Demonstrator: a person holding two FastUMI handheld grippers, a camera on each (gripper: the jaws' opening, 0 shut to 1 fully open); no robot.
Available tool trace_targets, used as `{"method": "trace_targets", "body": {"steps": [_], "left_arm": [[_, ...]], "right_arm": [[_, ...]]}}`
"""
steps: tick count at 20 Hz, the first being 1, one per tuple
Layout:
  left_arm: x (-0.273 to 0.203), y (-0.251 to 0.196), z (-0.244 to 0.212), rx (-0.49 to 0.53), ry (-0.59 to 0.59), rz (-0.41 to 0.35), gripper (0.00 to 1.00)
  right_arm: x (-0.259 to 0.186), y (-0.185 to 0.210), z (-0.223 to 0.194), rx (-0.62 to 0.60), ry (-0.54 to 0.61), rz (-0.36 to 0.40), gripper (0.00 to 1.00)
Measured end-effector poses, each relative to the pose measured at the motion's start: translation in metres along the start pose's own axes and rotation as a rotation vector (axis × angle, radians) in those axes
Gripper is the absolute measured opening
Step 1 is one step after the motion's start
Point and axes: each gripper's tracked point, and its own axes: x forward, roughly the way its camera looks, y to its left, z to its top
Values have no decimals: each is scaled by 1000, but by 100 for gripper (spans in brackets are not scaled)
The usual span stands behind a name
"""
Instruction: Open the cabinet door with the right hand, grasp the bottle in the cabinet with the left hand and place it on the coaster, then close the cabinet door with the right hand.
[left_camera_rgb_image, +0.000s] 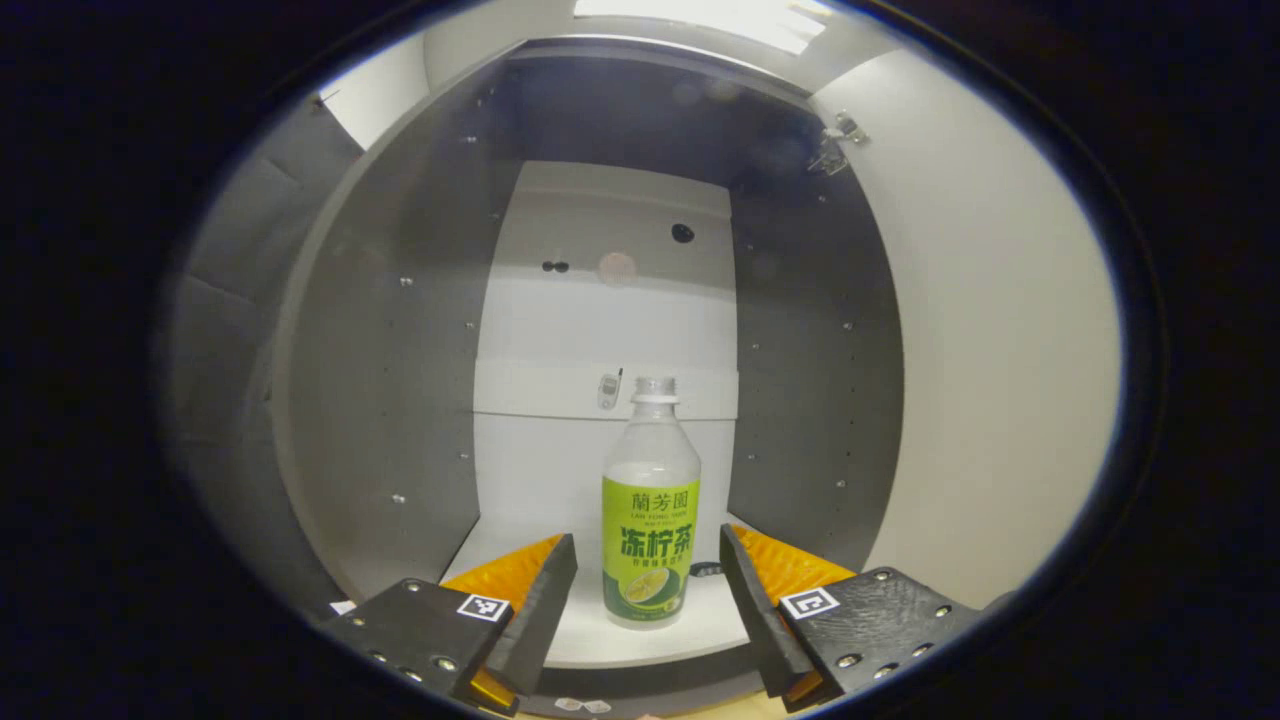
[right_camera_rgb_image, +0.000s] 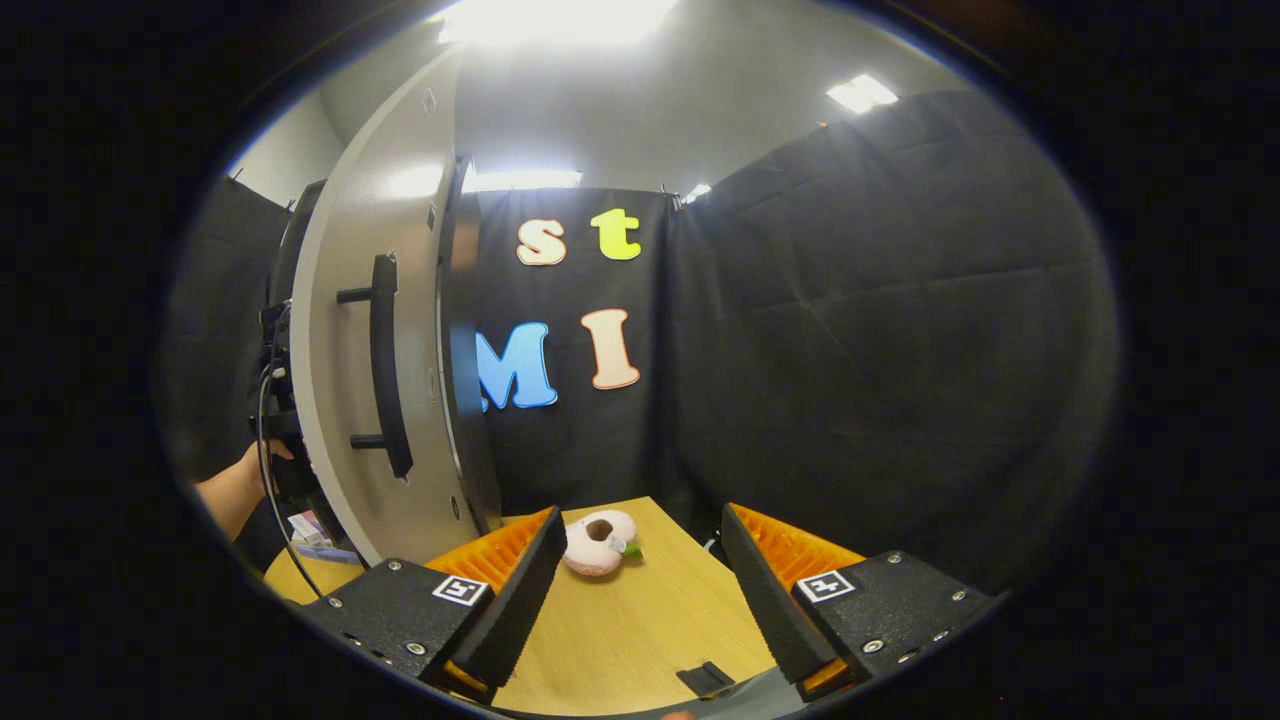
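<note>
Cabinet (left_camera_rgb_image: 400, 350): open; grey side walls with rows of small holes, white back panel, white floor shelf. A hinge (left_camera_rgb_image: 835, 140) sits at the upper right of the opening.
Door (left_camera_rgb_image: 990, 330): swung out to the right of the opening in the left gripper view, pale inner face showing. In the right gripper view the door (right_camera_rgb_image: 345, 330) stands edge-on at left, with a black bar handle (right_camera_rgb_image: 385, 365) mounted upright on it.
Bottle (left_camera_rgb_image: 650, 505): upright on the cabinet floor, near the front, clear body, green label, no cap visible on the neck. Nothing stands between it and the opening.
Left tongs (left_camera_rgb_image: 648, 600): apart, fingers low on either side of the bottle; neither finger clearly touches it.
Back panel marks: a dark hole (left_camera_rgb_image: 683, 233) high up, two small dark spots (left_camera_rgb_image: 555, 267) to its lower left, a small fitting (left_camera_rgb_image: 608, 390) just left of the bottle neck.
Right tongs (right_camera_rgb_image: 635, 590): apart, holding nothing, over the wooden worktop (right_camera_rgb_image: 640, 620), to the right of the door.
Worktop items: a pink ring-shaped plush toy (right_camera_rgb_image: 598, 542) lies ahead, between the fingers' line and nearer the left one; a small black piece (right_camera_rgb_image: 705, 678) lies at the near edge.
Person: a hand (right_camera_rgb_image: 235, 490) with the other gripper's black body and cable shows past the door's far side, at left in the right gripper view.
Coaster: cannot identify it.
</note>
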Motion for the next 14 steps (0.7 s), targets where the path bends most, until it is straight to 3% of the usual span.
{"method": "trace_targets", "body": {"steps": [8,11,12,13,14], "left_arm": [[44,8,-20,-19,51,30,82],[39,15,-17,-25,43,63,67],[34,16,-14,-39,40,63,72],[29,17,-11,-49,35,63,67],[22,19,-7,-50,27,68,72]], "right_arm": [[7,-15,-3,-6,21,-21,96],[11,-19,-4,-5,26,-6,98],[14,-20,-3,-3,27,2,96],[17,-20,-4,0,28,13,96],[19,-20,-2,4,27,26,94]]}}
